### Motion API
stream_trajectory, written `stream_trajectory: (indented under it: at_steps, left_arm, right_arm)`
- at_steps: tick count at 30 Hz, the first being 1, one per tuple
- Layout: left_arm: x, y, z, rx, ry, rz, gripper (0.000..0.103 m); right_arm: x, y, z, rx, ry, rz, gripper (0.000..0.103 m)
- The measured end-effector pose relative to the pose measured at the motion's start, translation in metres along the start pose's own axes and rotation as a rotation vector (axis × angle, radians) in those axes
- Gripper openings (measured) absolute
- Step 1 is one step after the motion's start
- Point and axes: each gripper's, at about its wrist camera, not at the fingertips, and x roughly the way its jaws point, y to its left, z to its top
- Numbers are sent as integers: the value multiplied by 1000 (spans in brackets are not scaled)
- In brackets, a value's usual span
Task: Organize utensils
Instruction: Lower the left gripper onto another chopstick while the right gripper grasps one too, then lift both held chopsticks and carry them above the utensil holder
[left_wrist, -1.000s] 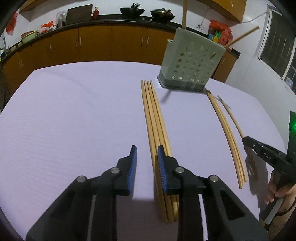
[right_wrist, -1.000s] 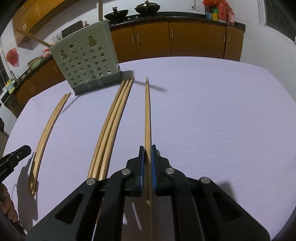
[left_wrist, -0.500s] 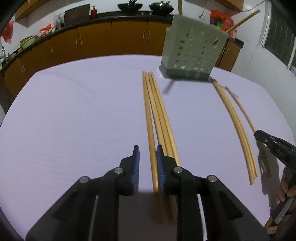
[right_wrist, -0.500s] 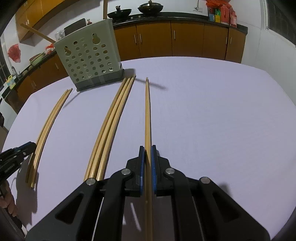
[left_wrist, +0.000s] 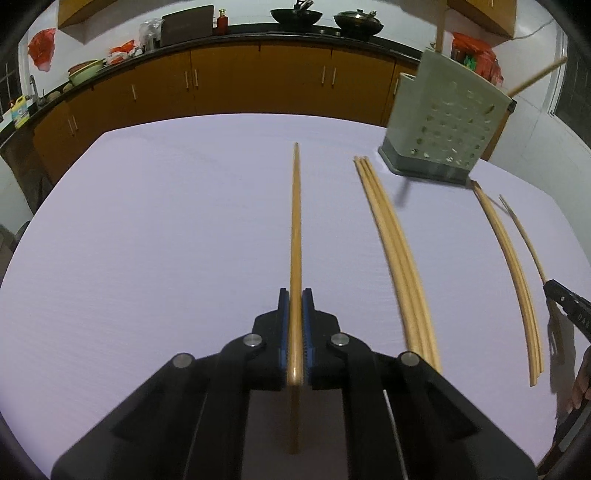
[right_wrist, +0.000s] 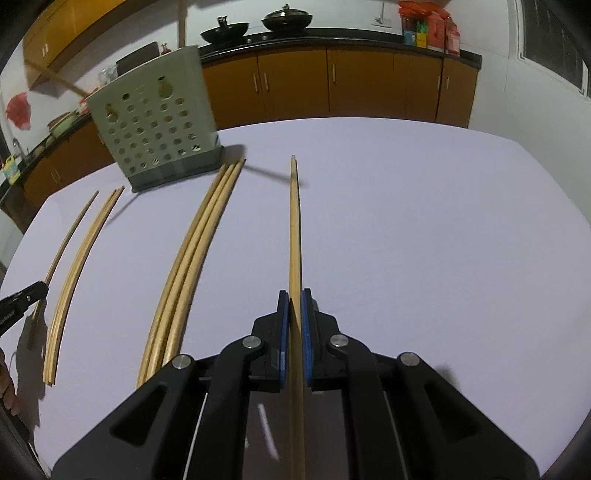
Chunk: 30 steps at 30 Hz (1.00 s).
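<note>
On the table (left_wrist: 147, 258), the left hand-held gripper (left_wrist: 294, 295) now clamps a chopstick (left_wrist: 295, 229).

Pale lilac table (left_wrist: 147, 240) bearing perforated grey-green utensil holder (left_wrist: 447, 122) and loose bundles of wooden chopsticks (left_wrist: 399, 254).

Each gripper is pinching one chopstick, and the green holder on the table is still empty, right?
Not quite. The green holder is not empty: both wrist views show chopsticks standing in it. The rest is right: the left gripper pinches one chopstick, and the right gripper pinches another chopstick.
</note>
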Motion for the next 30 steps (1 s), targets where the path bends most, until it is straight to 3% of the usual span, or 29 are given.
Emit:
stream_trajectory:
  at_steps: [30]
  left_arm:
    - [3,5,1,-39,-9,-41,10]
  right_arm:
    - [2,2,-3,-10,2,-6,8]
